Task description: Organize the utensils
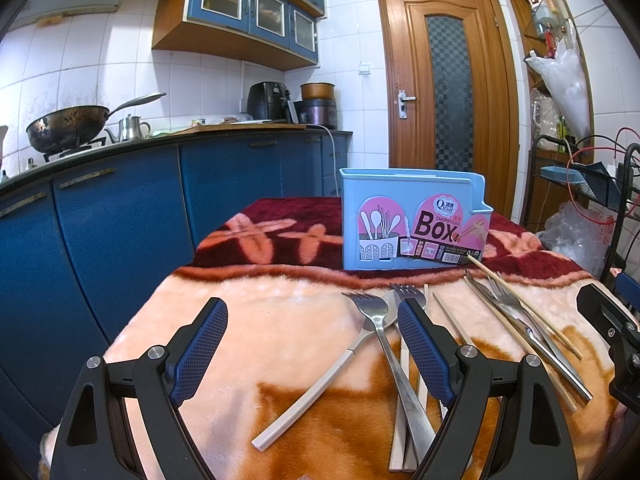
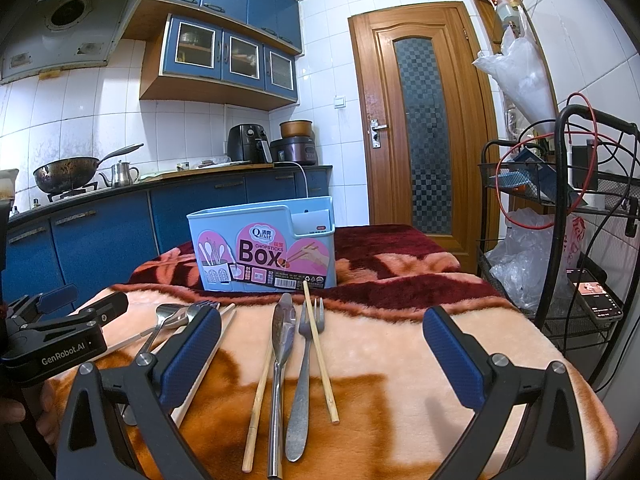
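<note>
Left gripper (image 1: 312,344) held low and level, pointing forward, jaws spread wide, nothing between the blue pads (image 1: 424,350) — each finger angled outward from its hinge. Right gripper (image 2: 320,354) same pose: low, forward-facing, jaws wide apart, both blue pads (image 2: 452,356) bare. The two tools sit side by side, close but apart — from the right wrist view the left gripper's black body shows just off the left finger, slightly farther forward; from the left wrist view a black piece of the right gripper pokes in at the far right edge. Part of a hand (image 2: 24,408) grips under the left tool.
</note>
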`<state>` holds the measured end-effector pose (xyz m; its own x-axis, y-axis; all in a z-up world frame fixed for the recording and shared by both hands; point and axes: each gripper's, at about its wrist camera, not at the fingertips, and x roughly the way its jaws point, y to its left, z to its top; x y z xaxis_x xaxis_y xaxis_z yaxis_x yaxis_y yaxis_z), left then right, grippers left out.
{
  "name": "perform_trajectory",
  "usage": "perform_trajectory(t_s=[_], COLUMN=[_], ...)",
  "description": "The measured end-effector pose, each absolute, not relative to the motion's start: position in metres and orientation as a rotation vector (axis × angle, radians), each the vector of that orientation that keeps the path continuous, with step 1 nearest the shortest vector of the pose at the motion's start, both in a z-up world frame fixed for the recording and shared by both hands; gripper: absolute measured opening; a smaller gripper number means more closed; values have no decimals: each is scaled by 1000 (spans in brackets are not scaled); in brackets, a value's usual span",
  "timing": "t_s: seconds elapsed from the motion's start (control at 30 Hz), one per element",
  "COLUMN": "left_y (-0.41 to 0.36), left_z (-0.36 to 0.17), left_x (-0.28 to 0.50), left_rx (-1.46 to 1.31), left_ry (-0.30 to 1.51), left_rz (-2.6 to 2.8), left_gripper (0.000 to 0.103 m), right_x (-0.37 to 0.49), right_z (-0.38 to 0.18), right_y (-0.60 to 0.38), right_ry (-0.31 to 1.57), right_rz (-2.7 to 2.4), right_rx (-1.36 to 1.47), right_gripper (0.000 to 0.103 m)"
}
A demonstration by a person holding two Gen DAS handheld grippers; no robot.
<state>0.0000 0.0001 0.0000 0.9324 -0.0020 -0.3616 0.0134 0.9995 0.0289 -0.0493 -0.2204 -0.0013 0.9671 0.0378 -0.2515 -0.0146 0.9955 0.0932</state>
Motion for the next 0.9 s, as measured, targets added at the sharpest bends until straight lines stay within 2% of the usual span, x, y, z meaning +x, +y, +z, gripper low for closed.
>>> perform_trajectory(t_s=[0.33, 0.63, 0.9], left_y=[2, 10, 15], left_z=[2, 13, 21], left_x=[4, 15, 43], left_rx=[23, 33, 87], left_ry=[402, 491, 653], left_rz=[-13, -57, -116], left_gripper=[88, 88, 88], right_x=[-45, -20, 3], right_z=[0, 15, 28], right_y=[-227, -233, -227], right_ry=[298, 489, 645], right_rz=[45, 98, 128], right_rx=[116, 96, -33], right_gripper=[103, 103, 103])
